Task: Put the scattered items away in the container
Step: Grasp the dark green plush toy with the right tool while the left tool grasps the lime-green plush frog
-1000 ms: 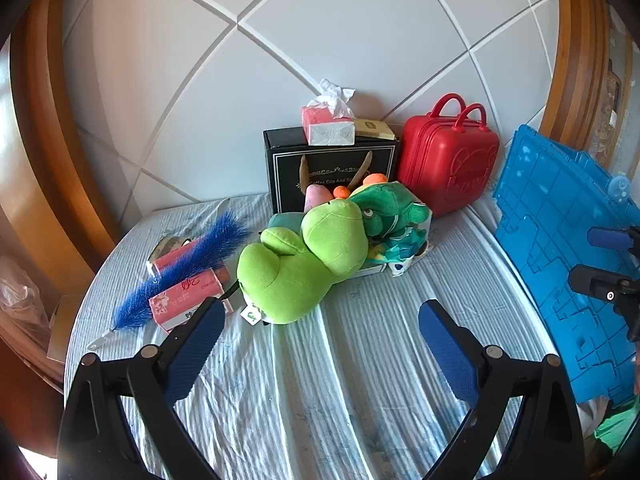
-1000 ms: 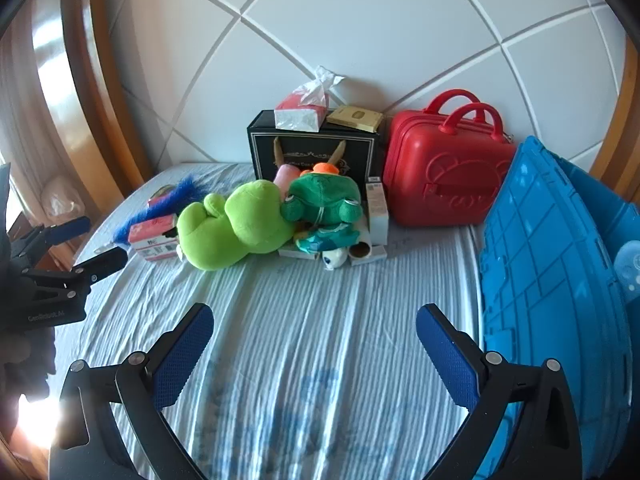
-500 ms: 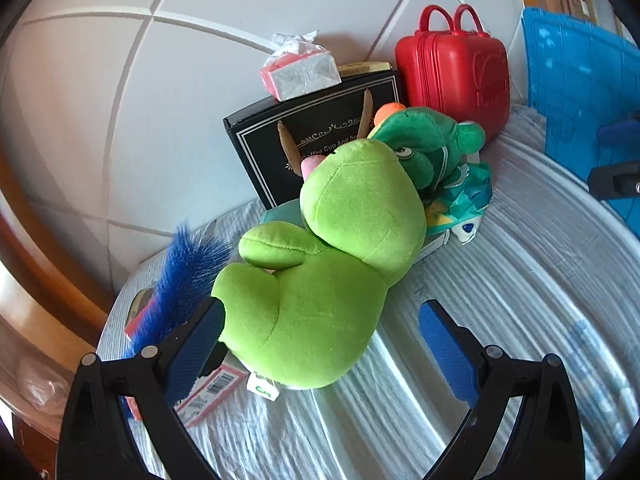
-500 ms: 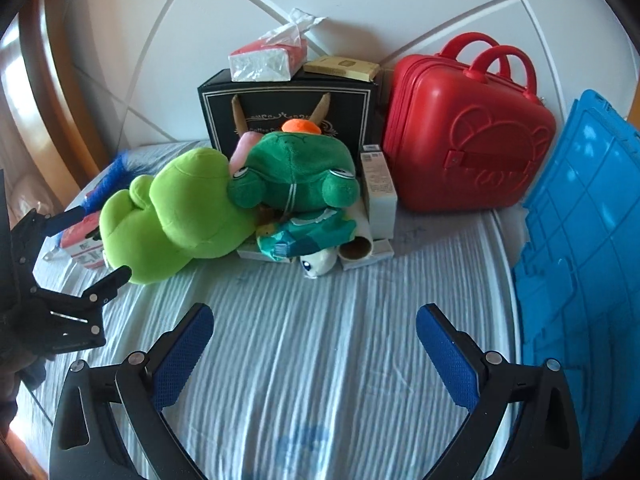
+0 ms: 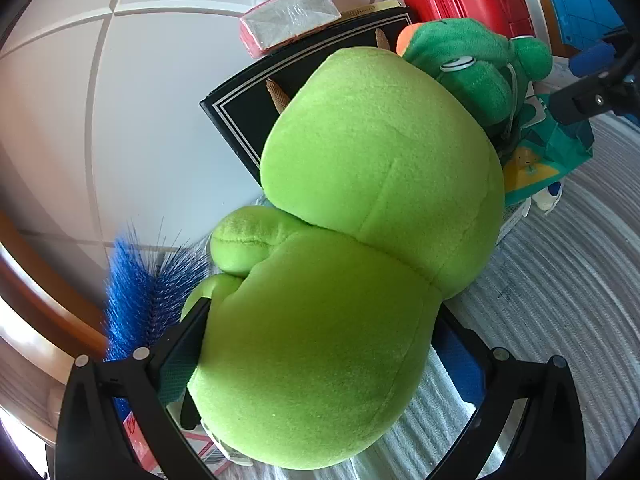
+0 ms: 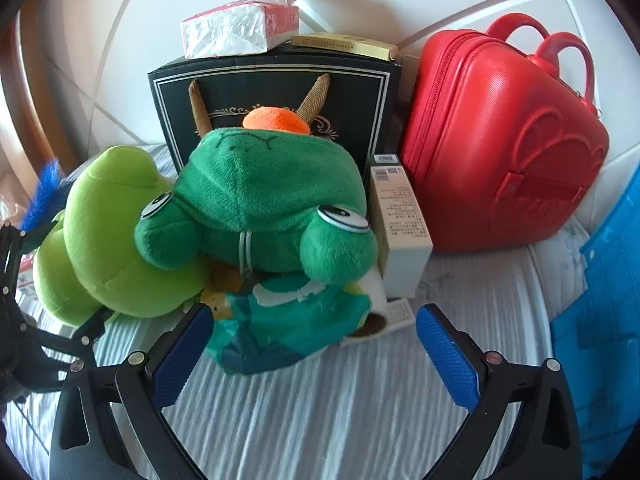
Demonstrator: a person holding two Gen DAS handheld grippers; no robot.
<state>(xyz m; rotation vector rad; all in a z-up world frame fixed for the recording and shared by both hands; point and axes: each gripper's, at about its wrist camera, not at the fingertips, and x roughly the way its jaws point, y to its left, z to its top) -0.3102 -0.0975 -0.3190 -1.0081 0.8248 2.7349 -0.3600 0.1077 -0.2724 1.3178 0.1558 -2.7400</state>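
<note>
- The lime-green plush toy (image 5: 340, 280) is filling most of my left wrist view, lying on the striped bedsheet (image 5: 560, 300) right between the fingers of my left gripper (image 5: 320, 356).
- My left gripper's jaws are standing wide, one blue pad on each side of the plush body; the left pad is pressing at its flank, and I cannot tell whether the right pad is touching.
- In my right wrist view the same lime plush (image 6: 108, 232) is sitting ahead and to the left of my right gripper (image 6: 312, 344), whose jaws are spread wide and holding nothing.
- The dark green frog plush (image 6: 260, 200) is lying straight ahead of my right gripper, leaning against the lime plush, with its teal outfit (image 6: 288, 320) reaching down between the fingertips.
- A tall white carton (image 6: 400, 224) is standing just right of the frog, touching it.
- Behind them a black gift box (image 6: 276, 100) is standing upright, carrying a tissue pack (image 6: 240, 32) and a flat gold box (image 6: 344, 44) on top.
- A red mini suitcase (image 6: 504, 140) is standing ahead to the right, beside the black box.
- A blue plastic container (image 6: 600, 312) is showing at the far right edge.
- A blue bristle brush (image 5: 136, 292) is lying just left of my left gripper, beside the lime plush.
- My left gripper is appearing at the left edge of the right wrist view.
</note>
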